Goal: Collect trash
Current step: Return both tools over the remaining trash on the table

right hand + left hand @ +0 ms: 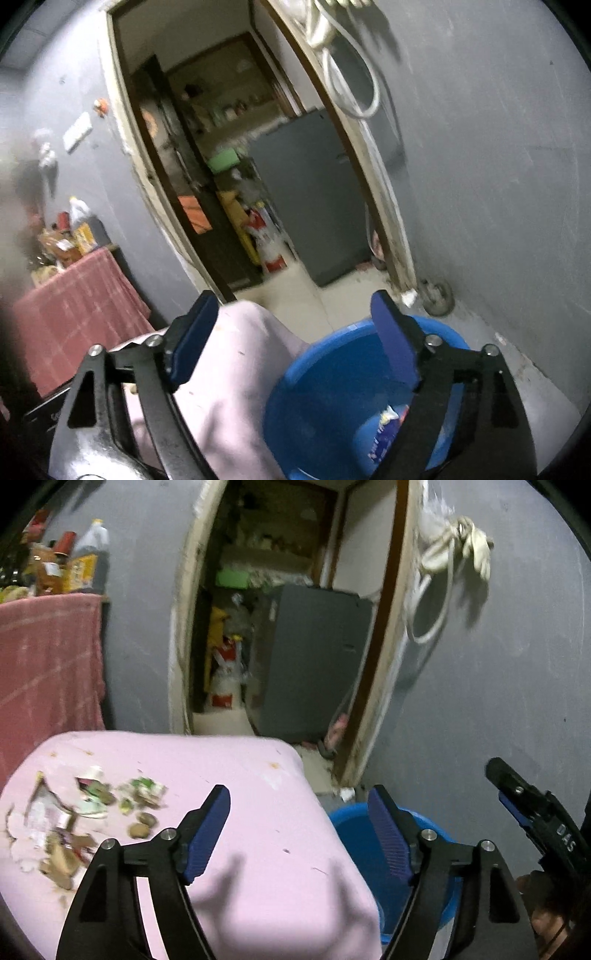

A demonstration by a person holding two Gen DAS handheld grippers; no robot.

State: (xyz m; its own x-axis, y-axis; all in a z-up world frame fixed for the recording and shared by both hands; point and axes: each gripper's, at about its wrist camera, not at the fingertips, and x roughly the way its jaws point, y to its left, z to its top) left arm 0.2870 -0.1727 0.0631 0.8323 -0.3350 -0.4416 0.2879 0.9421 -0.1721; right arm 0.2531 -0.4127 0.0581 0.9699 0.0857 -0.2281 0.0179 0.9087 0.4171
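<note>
Two tongs, both spread wide, nothing between the pads of either. Your left tongs [299, 827] hang over the near right corner of the pink-covered counter [258, 775], with the right-hand pad out past its edge above the blue tub [354, 834]. Your right tongs [295, 332] straddle the same corner from the other side, one pad over the pink cloth, the other over the tub's opening.

Trash pile [85, 819]: torn paper, wrappers and brown scraps, lying far left on the counter, well apart from both tongs. One printed wrapper [384, 428] already lies inside the tub.

Risks, as judged:
- Pieces are small, flat and loose. A wide pinch may catch only one and scatter the rest toward the counter's left edge.
- Pads could snag the cloth and drag the pile with it.
- Your right tongs sit just right of the left ones, so crossing over to the pile invites a knock.
- Scraps carried across could drop short of the tub, which stands below and beside the counter's edge.

Room: open cloth between tongs and pile, unobstructed. Grey wall [480, 701] close on the right; doorway [288, 627] beyond, far side.
</note>
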